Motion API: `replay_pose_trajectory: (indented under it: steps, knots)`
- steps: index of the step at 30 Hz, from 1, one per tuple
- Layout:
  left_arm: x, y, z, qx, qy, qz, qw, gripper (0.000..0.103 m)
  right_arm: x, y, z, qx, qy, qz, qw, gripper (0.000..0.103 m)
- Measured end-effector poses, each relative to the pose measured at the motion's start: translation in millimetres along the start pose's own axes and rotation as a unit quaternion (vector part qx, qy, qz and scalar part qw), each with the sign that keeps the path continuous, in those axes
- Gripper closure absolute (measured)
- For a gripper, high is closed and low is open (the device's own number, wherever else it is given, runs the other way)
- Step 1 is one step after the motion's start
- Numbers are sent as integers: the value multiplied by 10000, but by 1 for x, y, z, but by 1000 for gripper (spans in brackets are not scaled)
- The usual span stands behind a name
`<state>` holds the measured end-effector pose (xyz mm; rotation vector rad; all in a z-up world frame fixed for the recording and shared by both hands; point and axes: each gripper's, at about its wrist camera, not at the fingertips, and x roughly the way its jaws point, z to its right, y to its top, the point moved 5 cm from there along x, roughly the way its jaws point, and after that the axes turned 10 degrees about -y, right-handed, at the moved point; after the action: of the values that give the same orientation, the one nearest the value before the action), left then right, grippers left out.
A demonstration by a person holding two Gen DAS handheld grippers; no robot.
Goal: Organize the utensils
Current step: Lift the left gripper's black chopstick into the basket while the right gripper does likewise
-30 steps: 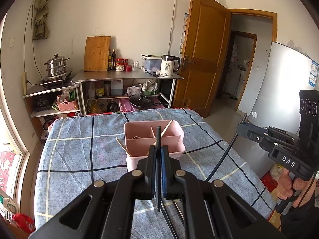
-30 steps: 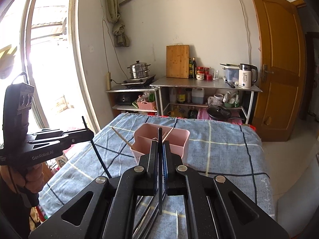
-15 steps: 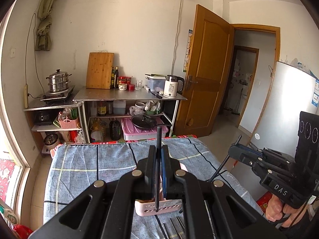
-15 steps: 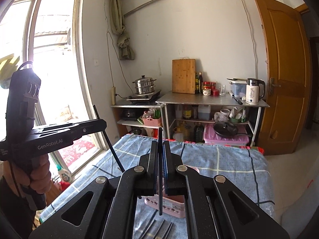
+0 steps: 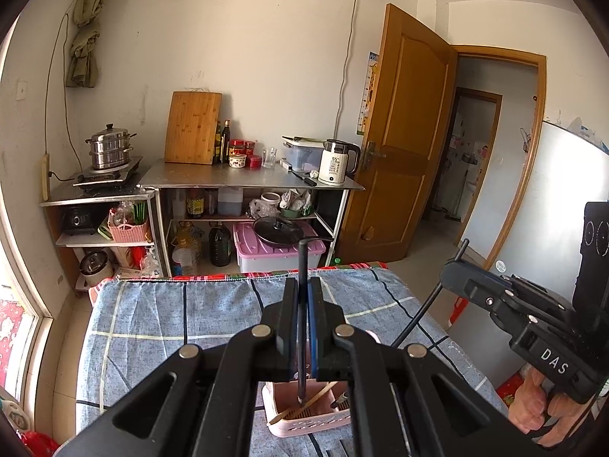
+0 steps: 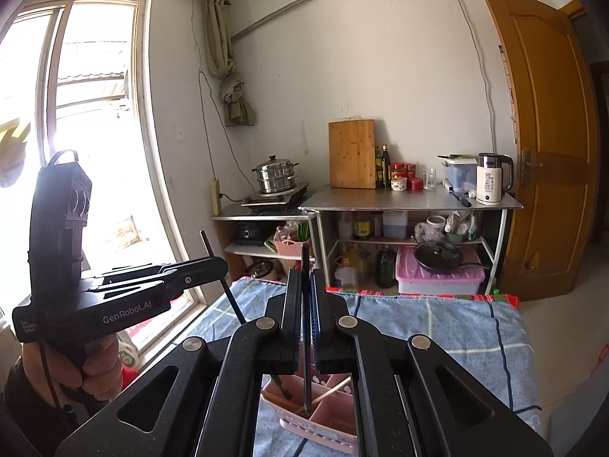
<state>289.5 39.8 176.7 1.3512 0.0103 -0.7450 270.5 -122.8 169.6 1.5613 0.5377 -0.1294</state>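
My left gripper (image 5: 302, 285) is shut on a black chopstick (image 5: 301, 259) that stands upright between the pads. Its lower tip points into the pink utensil holder (image 5: 293, 424) just beneath the fingers. A wooden chopstick (image 5: 318, 400) leans inside the holder. My right gripper (image 6: 304, 277) is shut on a second black chopstick (image 6: 305, 381), whose tip reaches down into a compartment of the pink holder (image 6: 327, 432). Each view shows the other hand-held gripper alongside: the right gripper (image 5: 449, 266) and the left gripper (image 6: 219, 264), both clamping slanted black sticks.
The holder sits on a table under a blue plaid cloth (image 5: 171, 323). Beyond the far edge stand a steel kitchen shelf (image 5: 247, 181) with a kettle (image 5: 337, 162), a cutting board and pots. A wooden door (image 5: 403, 133) is at the right, a window (image 6: 95, 133) at the left.
Both grippers moved forward over the table and rose a little, still shut on their black chopsticks. The pink holder slid from in front of the fingers to beneath them.
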Motion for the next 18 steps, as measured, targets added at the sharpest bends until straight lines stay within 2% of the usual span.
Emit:
replay_pose_trajectory:
  steps: [11,18]
  knots:
    - [42,-44,-24,-287,46,-609,9977,98,46,-49,13,61,-48,-698,9975,99]
    - [51,-58,-34,-430,151,-702,9965,96,58,-68,20,104,-7,-972,9952,99]
